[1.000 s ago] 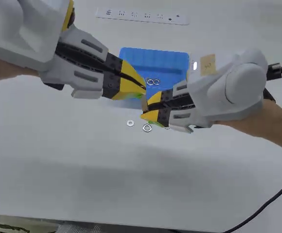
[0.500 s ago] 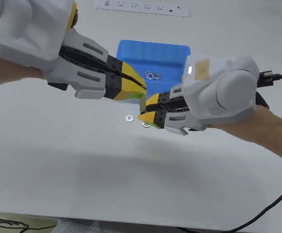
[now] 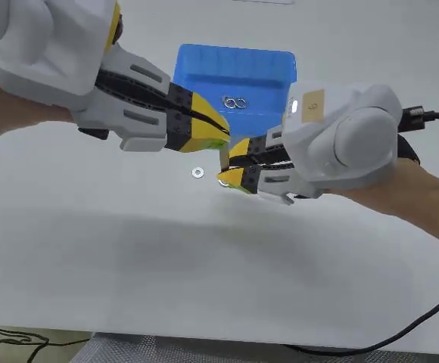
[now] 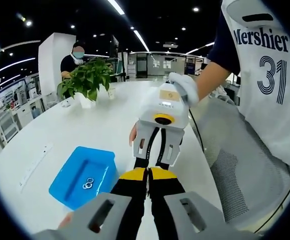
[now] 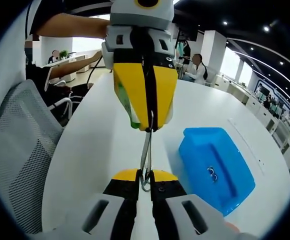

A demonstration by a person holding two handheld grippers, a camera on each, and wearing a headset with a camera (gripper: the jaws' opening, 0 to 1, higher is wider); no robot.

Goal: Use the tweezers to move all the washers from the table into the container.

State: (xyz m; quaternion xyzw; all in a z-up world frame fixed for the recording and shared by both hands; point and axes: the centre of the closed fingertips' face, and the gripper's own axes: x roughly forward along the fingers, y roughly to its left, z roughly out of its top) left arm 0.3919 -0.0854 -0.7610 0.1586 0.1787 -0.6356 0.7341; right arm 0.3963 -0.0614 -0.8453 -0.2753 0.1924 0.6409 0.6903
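Observation:
The silver tweezers [image 5: 146, 150] run from my right gripper [image 5: 145, 182], shut on their near end, up to the tips of my left gripper [image 5: 150, 125], shut on their far end. Above the table my left gripper [image 3: 218, 134] meets my right gripper [image 3: 231, 165] tip to tip. One washer [image 3: 197, 173] lies on the white table just left of them. A second washer [image 3: 222, 182] peeks out under the right gripper's tips. The blue container [image 3: 204, 76] sits behind and holds two washers [image 3: 235, 103]. In the left gripper view my left gripper [image 4: 148, 175] is shut.
A black cable [image 3: 431, 302] trails from the right gripper across the table's right side. The table's front edge [image 3: 204, 336] is near. A mesh chair [image 5: 15, 165] stands beside the table, and a potted plant [image 4: 87, 80] is at its far end.
The head camera has tilted, so the container and washers sit higher in view. The two grippers' tips stand slightly closer together. Both stay shut.

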